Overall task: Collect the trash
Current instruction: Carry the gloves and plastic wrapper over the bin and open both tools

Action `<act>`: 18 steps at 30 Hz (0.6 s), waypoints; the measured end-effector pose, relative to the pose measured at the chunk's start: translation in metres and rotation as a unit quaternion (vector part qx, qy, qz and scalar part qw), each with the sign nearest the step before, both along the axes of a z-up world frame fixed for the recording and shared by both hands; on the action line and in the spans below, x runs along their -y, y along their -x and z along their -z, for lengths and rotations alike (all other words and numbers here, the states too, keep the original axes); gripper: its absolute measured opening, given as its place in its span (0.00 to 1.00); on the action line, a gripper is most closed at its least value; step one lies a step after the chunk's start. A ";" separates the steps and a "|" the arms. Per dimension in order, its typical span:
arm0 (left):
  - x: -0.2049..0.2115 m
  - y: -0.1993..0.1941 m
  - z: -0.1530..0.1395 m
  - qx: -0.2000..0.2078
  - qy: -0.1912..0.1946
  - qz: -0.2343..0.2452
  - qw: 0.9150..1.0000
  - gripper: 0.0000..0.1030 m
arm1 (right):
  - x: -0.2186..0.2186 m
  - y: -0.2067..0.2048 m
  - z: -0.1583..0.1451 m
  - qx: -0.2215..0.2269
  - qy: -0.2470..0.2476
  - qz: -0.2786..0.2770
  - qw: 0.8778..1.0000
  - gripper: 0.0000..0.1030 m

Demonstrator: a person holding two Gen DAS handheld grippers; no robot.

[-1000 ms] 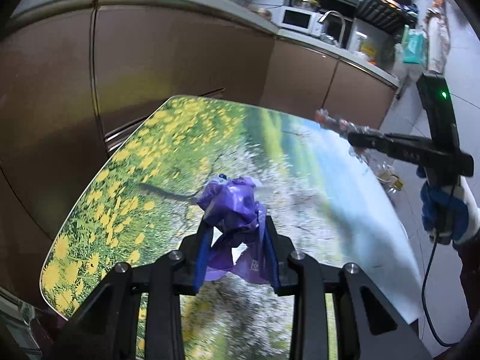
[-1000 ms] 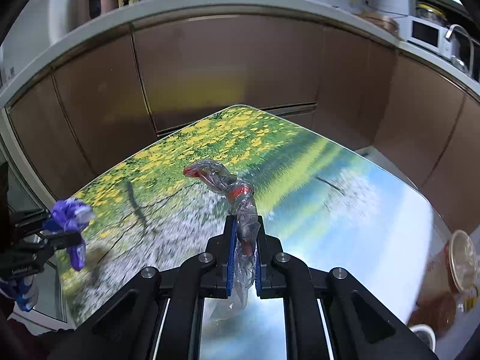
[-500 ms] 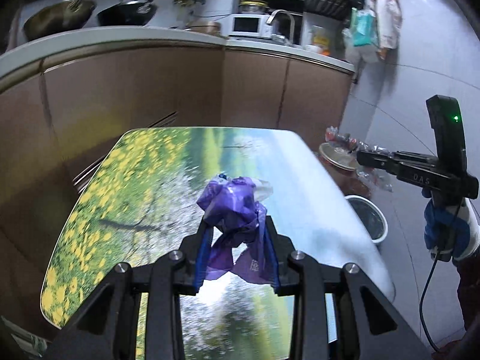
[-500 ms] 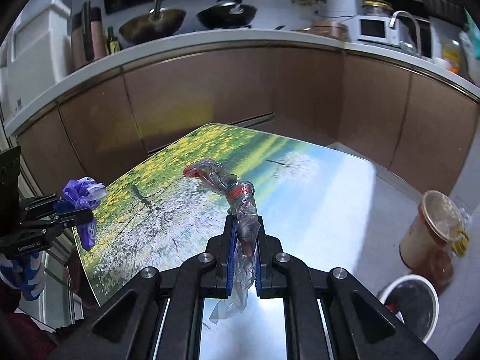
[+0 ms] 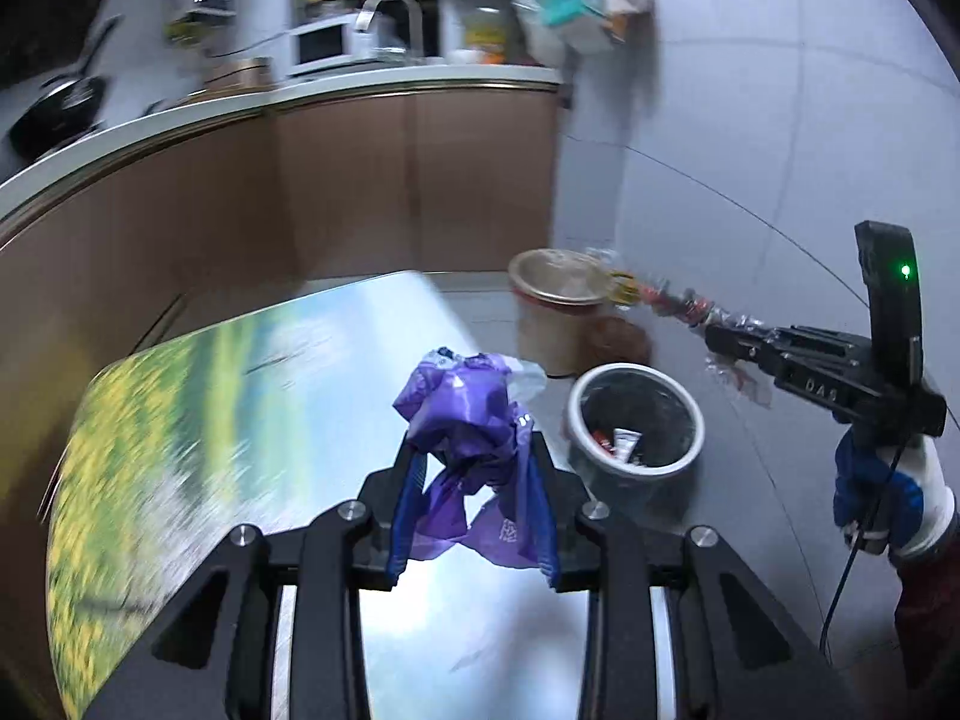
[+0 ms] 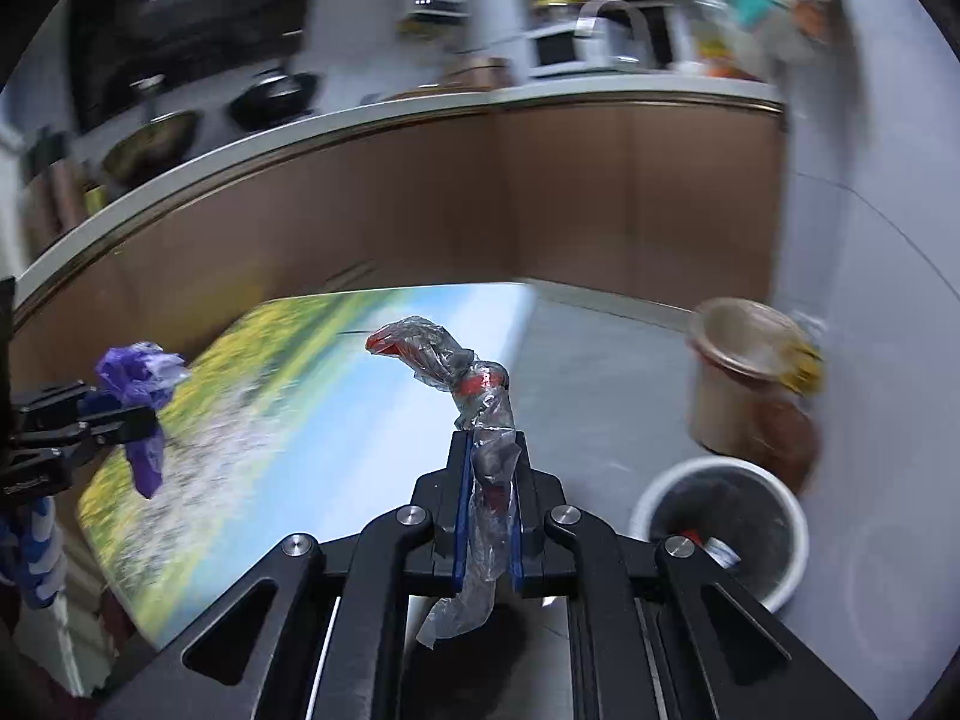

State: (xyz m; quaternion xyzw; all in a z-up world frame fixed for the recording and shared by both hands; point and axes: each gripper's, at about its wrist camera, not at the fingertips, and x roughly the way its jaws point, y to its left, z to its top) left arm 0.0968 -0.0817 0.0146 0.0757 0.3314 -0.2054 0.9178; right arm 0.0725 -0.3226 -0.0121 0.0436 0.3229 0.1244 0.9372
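Observation:
My left gripper (image 5: 471, 444) is shut on a crumpled purple plastic bag (image 5: 465, 408), held above the table's right end. My right gripper (image 6: 489, 438) is shut on a twisted clear plastic wrapper (image 6: 462, 372) with red marks. In the left wrist view the right gripper (image 5: 714, 339) is at the right with the clear wrapper (image 5: 666, 300) sticking out over the floor, held by a gloved hand (image 5: 882, 492). A white-rimmed trash bin (image 5: 635, 420) with some litter inside stands on the floor past the table; the same trash bin (image 6: 720, 516) is at the lower right of the right wrist view.
The table (image 5: 210, 420) has a glossy top printed with yellow flowers and sky. A brown lidded pot (image 5: 558, 312) stands on the floor behind the bin. Brown kitchen cabinets (image 5: 360, 180) run along the back under a white counter. Grey tiled floor (image 5: 750, 228) lies to the right.
Both grippers swung right with their loads still gripped. The view moved from the flowered table top to its right end, and the bin and pot on the floor came into sight.

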 end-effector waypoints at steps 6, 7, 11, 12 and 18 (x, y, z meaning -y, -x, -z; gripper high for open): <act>0.092 -0.067 0.017 -0.044 0.002 0.069 0.997 0.29 | 0.060 -0.019 0.029 -0.025 -0.009 0.081 0.996 0.10; 0.106 -0.076 0.022 -0.053 0.003 0.078 0.996 0.29 | 0.069 -0.026 0.036 -0.032 -0.009 0.095 0.995 0.10; 0.166 -0.118 0.046 -0.090 0.004 0.106 0.990 0.30 | 0.098 -0.050 0.063 -0.057 -0.012 0.131 0.990 0.10; 0.183 -0.129 0.054 -0.098 0.001 0.113 0.989 0.31 | 0.104 -0.058 0.071 -0.064 -0.015 0.139 0.988 0.12; 0.242 -0.180 0.098 -0.149 0.008 0.129 0.980 0.35 | 0.148 -0.096 0.124 -0.104 -0.033 0.179 0.978 0.13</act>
